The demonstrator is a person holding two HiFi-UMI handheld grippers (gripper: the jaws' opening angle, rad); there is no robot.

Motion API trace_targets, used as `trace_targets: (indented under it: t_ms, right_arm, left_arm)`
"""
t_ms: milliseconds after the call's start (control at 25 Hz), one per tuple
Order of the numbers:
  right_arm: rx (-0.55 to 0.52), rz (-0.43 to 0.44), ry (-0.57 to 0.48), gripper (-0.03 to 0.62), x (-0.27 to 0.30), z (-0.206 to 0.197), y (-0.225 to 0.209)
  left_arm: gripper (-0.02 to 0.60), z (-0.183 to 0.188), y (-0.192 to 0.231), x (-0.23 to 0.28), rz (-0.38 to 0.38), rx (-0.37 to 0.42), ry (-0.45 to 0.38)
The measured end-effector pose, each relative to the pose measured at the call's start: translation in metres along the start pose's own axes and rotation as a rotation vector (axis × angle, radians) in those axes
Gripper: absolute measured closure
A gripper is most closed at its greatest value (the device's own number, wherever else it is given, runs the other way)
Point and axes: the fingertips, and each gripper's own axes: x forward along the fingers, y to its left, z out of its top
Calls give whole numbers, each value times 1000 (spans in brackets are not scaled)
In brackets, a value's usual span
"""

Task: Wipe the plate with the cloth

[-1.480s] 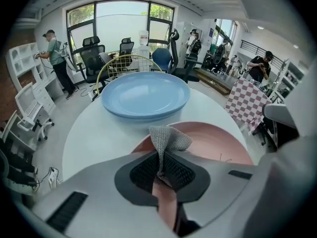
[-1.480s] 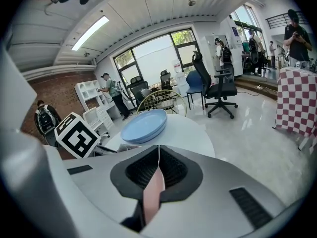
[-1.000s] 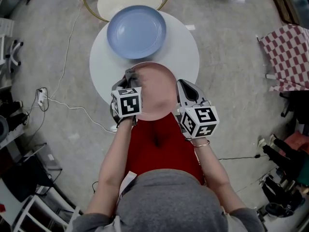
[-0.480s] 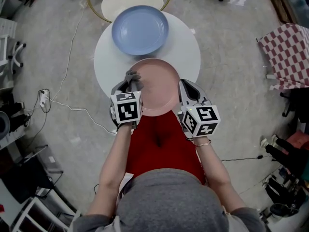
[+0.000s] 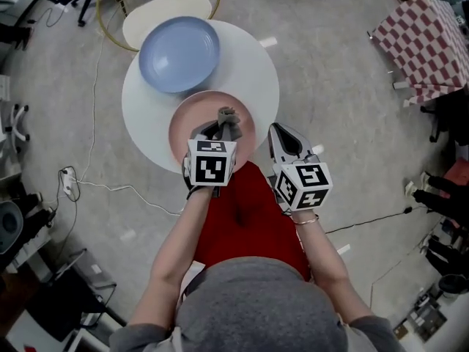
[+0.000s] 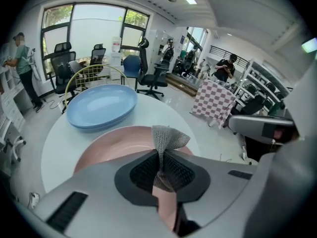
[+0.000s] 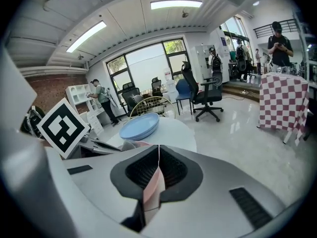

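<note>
Left gripper (image 5: 218,132) moved over the plate (image 5: 192,123), jaws pinching the cloth (image 5: 229,116) pointing forward (right gripper (image 5: 275,132) jaws closed).

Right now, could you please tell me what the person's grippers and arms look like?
The left gripper and right gripper are alike: smooth light-grey shells, fingers lined with black ribbed pads, and a white cube with black square markers on each. The forearms are bare; a thin bracelet circles the right wrist.

The floor (image 5: 344,86) is grey and shiny. Big windows (image 6: 94,24) let light in. Black office chairs (image 7: 205,95) stand near them.
</note>
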Motion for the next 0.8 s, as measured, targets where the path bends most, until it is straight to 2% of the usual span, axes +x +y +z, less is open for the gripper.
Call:
trace_targets:
  t_ms: [200,400,640,800]
  right_arm:
    - [58,-77,-18,565,-16,-6,-29]
    - [103,-124,-15,565,-24,-14,-55]
    - [103,-113,-5,565,-18,-10,-62]
    - [84,-81,10,565,-10,-7,-60]
  left_arm:
    - [548,0,-31,29,-67,52,55]
    - [548,-3,-47,56,-82,72,113]
    - [548,-9,-41,75,-77,50,165]
    - [548,-14,-31,72,-45,39,185]
